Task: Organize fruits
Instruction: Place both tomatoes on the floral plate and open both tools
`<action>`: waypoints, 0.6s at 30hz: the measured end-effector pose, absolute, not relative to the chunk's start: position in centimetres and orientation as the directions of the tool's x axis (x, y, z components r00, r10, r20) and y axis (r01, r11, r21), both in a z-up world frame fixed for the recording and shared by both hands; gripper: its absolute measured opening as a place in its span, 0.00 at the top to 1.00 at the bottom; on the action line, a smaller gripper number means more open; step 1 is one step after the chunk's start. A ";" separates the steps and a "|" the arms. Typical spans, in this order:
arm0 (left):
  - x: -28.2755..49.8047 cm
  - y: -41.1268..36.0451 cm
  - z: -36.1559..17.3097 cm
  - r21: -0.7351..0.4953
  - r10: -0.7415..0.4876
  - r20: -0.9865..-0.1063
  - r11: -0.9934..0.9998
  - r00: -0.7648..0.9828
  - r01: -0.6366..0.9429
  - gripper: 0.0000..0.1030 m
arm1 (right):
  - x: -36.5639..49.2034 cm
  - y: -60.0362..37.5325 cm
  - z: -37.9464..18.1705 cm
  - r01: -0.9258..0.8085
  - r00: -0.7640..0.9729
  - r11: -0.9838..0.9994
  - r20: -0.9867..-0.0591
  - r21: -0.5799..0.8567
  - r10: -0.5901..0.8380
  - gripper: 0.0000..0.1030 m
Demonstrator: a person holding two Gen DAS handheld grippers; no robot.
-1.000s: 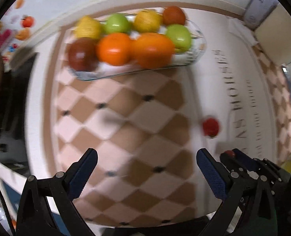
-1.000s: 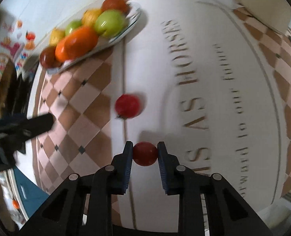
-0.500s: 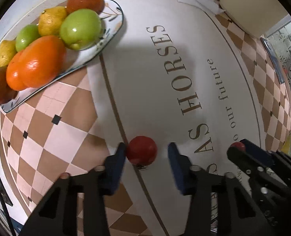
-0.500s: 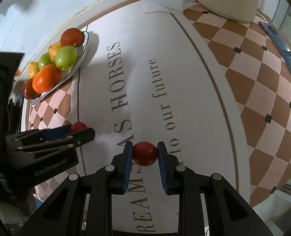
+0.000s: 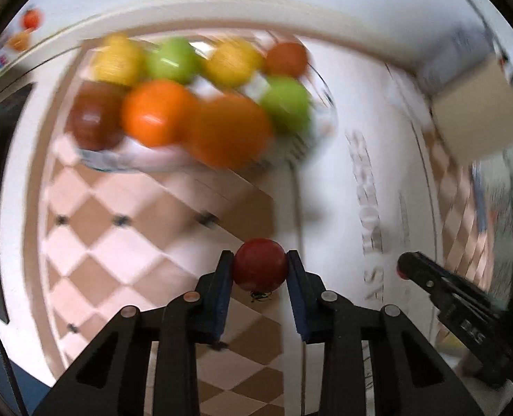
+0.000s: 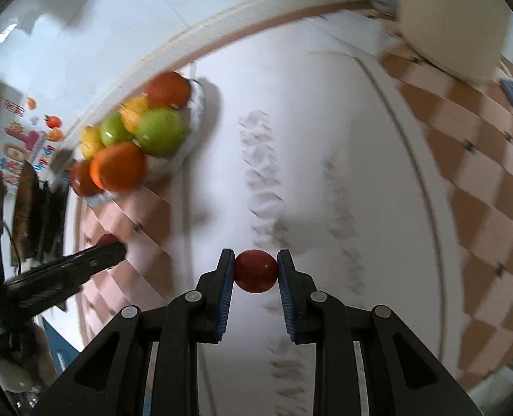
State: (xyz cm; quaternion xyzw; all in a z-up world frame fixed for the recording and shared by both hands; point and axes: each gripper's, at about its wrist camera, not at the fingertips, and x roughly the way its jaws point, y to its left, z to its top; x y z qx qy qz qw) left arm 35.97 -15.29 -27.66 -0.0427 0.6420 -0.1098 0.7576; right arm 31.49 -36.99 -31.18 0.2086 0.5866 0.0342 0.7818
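2 grippers, each clenched on 1 small red fruit. Left gripper [image 5: 260,270]: blue pads press both sides of a round red fruit [image 5: 260,265], a bit of dark stem hanging under it; it sits above the checked part of the tablecloth [image 5: 124,242], off the cloth as far as the blur lets me judge. Right gripper [image 6: 255,271]: pads clamped on a second red fruit [image 6: 255,271], above the white middle band w/ grey lettering, which is too blurred to read.

Each gripper shows in the other's view: right one enters the left wrist view at lower right, a sliver of red at its tip; left one enters the right wrist view at lower left, red showing at its tip too.

Glass tray [image 5: 320,104] at the far edge of the table, near the wall, well apart from both grippers. Fruit on it, counted from the left wrist view: 2 orange ones [image 5: 156,112] in front, 2 green apples [image 5: 286,102], 2 yellow ones [image 5: 118,59], 1 dark red-brown [image 5: 93,118] at the left end, 1 red-orange [image 5: 286,59] at the far right end. 8 total, packed touching. So 10 fruits in all: 8 on tray, 2 in jaws.

1 beige box-like thing [image 5: 478,121] at far right; can't tell what. Both views motion-blurred.
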 end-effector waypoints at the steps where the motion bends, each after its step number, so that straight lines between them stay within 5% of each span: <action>1: 36.6 -13.9 -27.1 -0.215 -0.227 -0.959 0.973 0.168 0.086 0.73 | 32.5 -36.5 -31.0 0.181 0.320 0.904 -0.893 0.386 0.317 0.74; 9: 42.0 -5.8 -25.9 -0.282 -0.252 -0.938 0.954 0.238 -0.103 0.73 | 41.1 -33.2 -32.1 0.192 0.343 0.802 -0.805 0.565 0.484 0.74; 18: 43.8 -3.5 -28.6 -0.280 -0.249 -0.949 0.947 0.192 -0.159 0.73 | 43.6 -31.1 -33.9 0.193 0.298 0.815 -0.824 0.546 0.481 0.73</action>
